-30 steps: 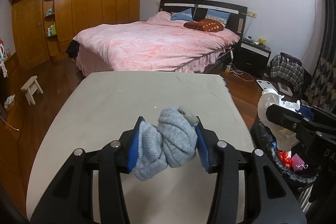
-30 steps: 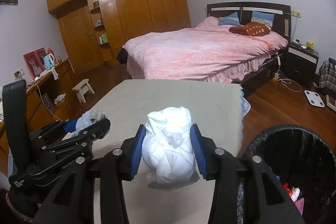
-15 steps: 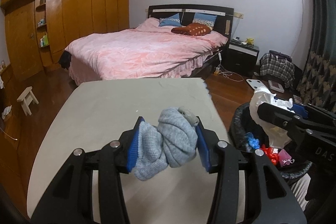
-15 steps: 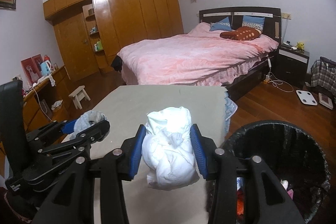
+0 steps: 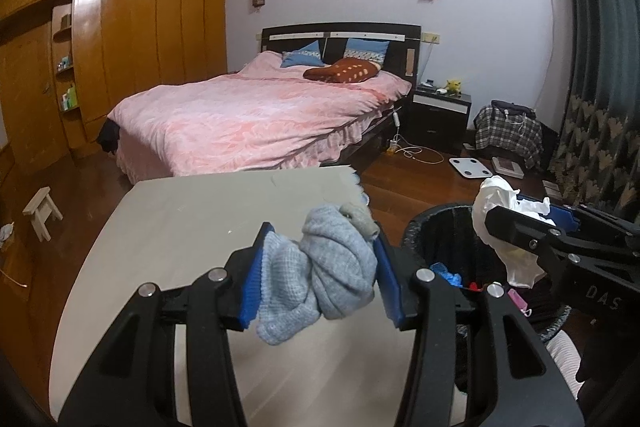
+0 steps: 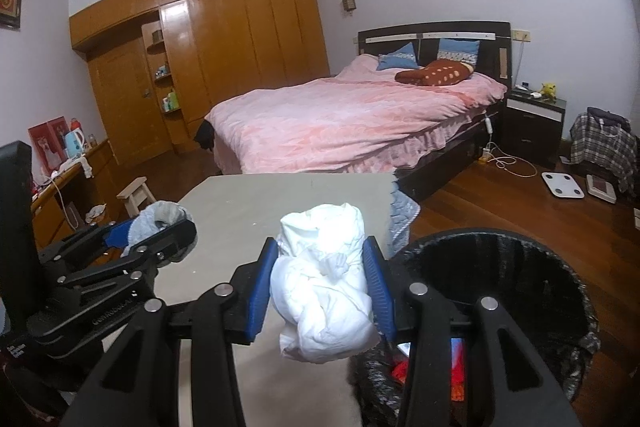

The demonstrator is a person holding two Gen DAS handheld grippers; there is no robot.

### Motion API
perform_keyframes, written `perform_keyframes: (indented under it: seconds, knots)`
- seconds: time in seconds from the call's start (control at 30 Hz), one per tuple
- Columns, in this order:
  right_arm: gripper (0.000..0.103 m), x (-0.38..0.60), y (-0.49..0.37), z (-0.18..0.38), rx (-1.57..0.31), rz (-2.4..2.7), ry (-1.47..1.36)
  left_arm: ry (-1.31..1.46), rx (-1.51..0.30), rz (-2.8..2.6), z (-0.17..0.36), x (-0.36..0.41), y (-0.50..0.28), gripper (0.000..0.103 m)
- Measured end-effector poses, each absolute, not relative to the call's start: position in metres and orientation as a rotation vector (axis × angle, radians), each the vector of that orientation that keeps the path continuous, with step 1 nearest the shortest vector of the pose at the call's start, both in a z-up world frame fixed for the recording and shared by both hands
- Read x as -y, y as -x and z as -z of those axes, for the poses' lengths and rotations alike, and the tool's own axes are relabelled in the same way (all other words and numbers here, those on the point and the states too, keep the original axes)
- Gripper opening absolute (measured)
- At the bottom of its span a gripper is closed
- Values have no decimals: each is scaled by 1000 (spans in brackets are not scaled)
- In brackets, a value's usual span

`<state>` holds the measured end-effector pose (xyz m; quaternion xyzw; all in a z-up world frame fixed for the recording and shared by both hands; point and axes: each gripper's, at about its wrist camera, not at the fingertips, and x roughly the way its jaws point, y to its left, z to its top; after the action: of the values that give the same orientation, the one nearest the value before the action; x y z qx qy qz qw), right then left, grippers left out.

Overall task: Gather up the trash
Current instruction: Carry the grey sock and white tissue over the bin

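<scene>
Beige table (image 5: 180, 227), gray sock (image 5: 320, 279) in left gripper (image 5: 318, 283)

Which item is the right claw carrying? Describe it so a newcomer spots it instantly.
Start at the pink-quilted bed, then drop to the grey-topped table in front of it. Beside the black bin, the right claw grips a crumpled white paper wad; the left claw's bundle is grey knit.

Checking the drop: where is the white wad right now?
The white wad is clamped in the right gripper, at the table's right edge, beside the black trash bin.
</scene>
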<state>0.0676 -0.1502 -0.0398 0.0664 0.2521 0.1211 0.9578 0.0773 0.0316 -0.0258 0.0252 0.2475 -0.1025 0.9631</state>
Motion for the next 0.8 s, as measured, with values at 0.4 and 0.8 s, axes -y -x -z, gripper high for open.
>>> perform_keyframes:
  seconds: [0.4,0.8]
  knots:
    - [43,182,-56,35,-493,-181,-135,-78,-483,266,19,4,-76,48]
    - [43,223,-53,36,-492,-110,-145,-104,-492,334,27,44,-82,48]
